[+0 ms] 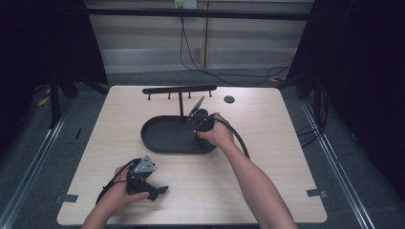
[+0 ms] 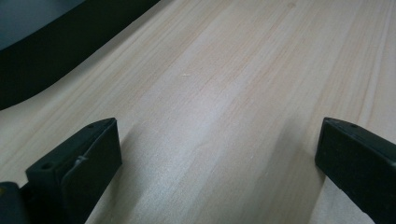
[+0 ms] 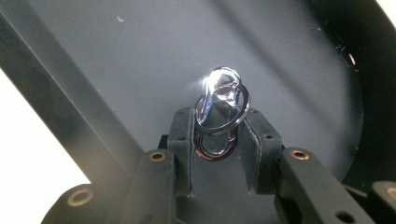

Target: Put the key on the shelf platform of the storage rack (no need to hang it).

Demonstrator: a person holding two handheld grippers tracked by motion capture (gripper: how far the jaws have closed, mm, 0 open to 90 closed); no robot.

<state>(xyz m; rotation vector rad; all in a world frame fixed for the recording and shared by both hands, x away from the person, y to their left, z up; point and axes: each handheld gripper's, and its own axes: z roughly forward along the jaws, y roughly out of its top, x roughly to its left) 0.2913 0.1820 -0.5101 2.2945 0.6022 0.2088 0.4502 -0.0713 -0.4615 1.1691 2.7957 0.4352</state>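
Two grippers, right gripper (image 3: 219,140) pinching shiny metal clasp with ring (image 3: 222,109) over oval black tray (image 1: 165,138), clasp tip lost in glare, left gripper (image 2: 219,154) spread over pale woodgrain bench (image 2: 233,70)

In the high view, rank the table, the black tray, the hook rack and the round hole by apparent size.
1. table
2. black tray
3. hook rack; it stands farther from the camera, so its true size against the tray is unsure
4. round hole
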